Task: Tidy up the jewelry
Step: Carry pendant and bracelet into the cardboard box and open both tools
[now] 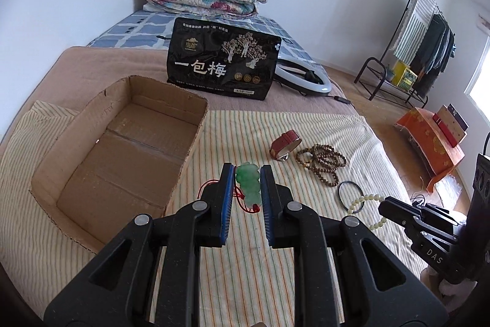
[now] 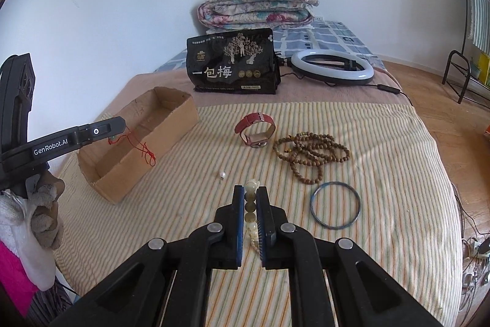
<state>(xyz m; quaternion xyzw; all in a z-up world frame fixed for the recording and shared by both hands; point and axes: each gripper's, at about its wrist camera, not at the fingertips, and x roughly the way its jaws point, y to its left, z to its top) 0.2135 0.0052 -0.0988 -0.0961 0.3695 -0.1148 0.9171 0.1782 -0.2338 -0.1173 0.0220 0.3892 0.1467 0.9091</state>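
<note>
Left gripper (image 1: 246, 173) is clamped on a green jade pendant (image 1: 248, 183), its red cord (image 2: 144, 150) dangling, held up just right of the open cardboard box (image 1: 122, 140). Right gripper (image 2: 251, 195) is squeezed tight on a cream bead bracelet (image 2: 251, 204), lifted off the striped blanket (image 2: 382, 173). On the blanket past it: a red-strap watch (image 2: 255, 129), a wooden bead strand (image 2: 310, 153) to its right, a blue bangle (image 2: 335, 206) nearer, and one loose white bead (image 2: 222, 174) on the left. A black snack bag (image 2: 232, 63) stands at the far side.
</note>
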